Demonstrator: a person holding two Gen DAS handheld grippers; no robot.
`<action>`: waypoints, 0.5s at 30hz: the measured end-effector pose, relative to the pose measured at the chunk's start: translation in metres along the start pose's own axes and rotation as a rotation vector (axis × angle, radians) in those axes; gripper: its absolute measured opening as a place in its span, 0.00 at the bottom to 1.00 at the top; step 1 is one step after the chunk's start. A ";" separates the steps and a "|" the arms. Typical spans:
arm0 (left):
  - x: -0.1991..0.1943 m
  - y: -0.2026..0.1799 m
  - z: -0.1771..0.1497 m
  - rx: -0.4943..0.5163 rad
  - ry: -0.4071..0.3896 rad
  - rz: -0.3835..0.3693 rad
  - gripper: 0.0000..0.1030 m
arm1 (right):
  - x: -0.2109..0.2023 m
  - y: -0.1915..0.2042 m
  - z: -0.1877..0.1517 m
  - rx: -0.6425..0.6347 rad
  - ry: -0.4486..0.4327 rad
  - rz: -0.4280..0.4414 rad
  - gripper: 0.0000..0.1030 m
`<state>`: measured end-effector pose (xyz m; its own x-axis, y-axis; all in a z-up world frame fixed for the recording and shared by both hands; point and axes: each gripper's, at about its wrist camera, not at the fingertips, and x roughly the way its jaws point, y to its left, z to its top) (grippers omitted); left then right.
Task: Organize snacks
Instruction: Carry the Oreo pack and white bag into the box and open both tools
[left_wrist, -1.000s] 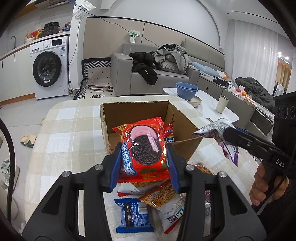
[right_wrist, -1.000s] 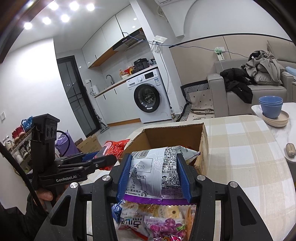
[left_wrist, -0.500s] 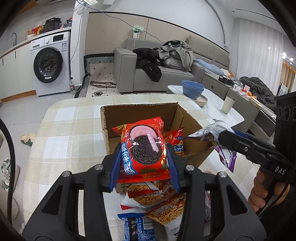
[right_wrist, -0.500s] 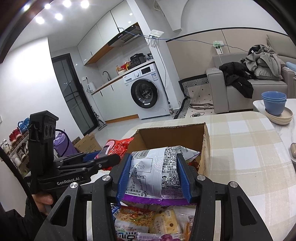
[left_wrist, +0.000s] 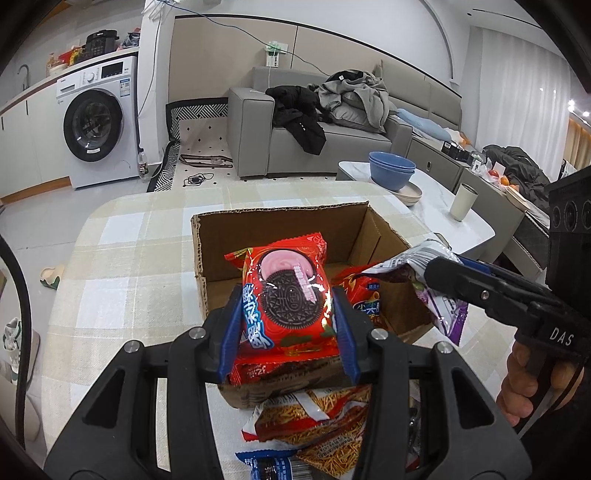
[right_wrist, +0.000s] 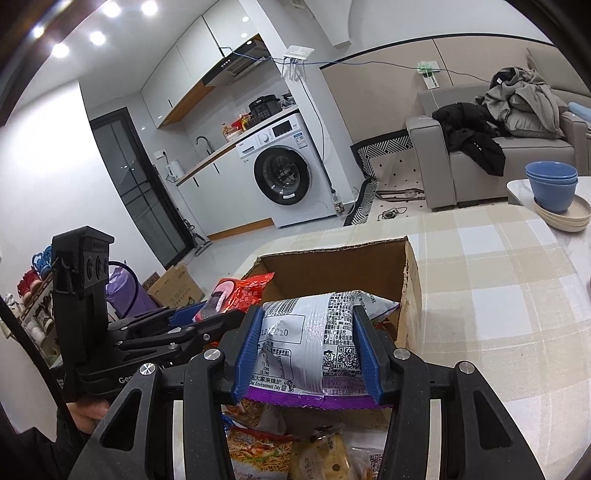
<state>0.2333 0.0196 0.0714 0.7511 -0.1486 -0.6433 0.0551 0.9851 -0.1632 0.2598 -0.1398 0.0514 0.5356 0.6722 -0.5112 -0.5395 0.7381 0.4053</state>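
Note:
My left gripper (left_wrist: 286, 314) is shut on a red cookie packet (left_wrist: 286, 295) with a black sandwich cookie printed on it, held over the near edge of an open cardboard box (left_wrist: 280, 225). My right gripper (right_wrist: 308, 339) is shut on a white and purple snack bag (right_wrist: 314, 343), also over the near side of the box (right_wrist: 412, 295). Each gripper shows in the other's view: the right gripper (left_wrist: 443, 273) with its bag at the box's right, the left gripper (right_wrist: 207, 328) with the red packet (right_wrist: 240, 291) at the box's left. A red packet (left_wrist: 364, 295) lies inside the box.
Several loose snack packets (left_wrist: 314, 417) lie on the checked tablecloth (left_wrist: 122, 266) in front of the box. A side table with blue bowls (left_wrist: 391, 170) and a cup (left_wrist: 461, 201) stands to the right. A sofa (left_wrist: 314, 140) and washing machine (left_wrist: 96, 125) are behind.
Both grippers have moved forward with their packets toward the box, which now looms larger and closer. The loose packets have slid lower in both views. Grips are unchanged.

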 end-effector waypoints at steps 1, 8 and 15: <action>0.004 0.000 0.001 0.001 0.003 0.001 0.40 | 0.003 -0.001 0.001 0.001 0.004 -0.001 0.47; 0.028 -0.001 0.004 0.019 0.028 0.022 0.40 | 0.019 -0.004 0.006 -0.003 0.024 -0.008 0.47; 0.046 0.002 0.004 0.020 0.050 0.024 0.41 | 0.032 -0.010 0.010 0.040 0.043 0.016 0.47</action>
<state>0.2701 0.0147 0.0444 0.7185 -0.1290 -0.6834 0.0513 0.9898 -0.1328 0.2893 -0.1248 0.0384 0.4983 0.6811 -0.5365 -0.5209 0.7298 0.4428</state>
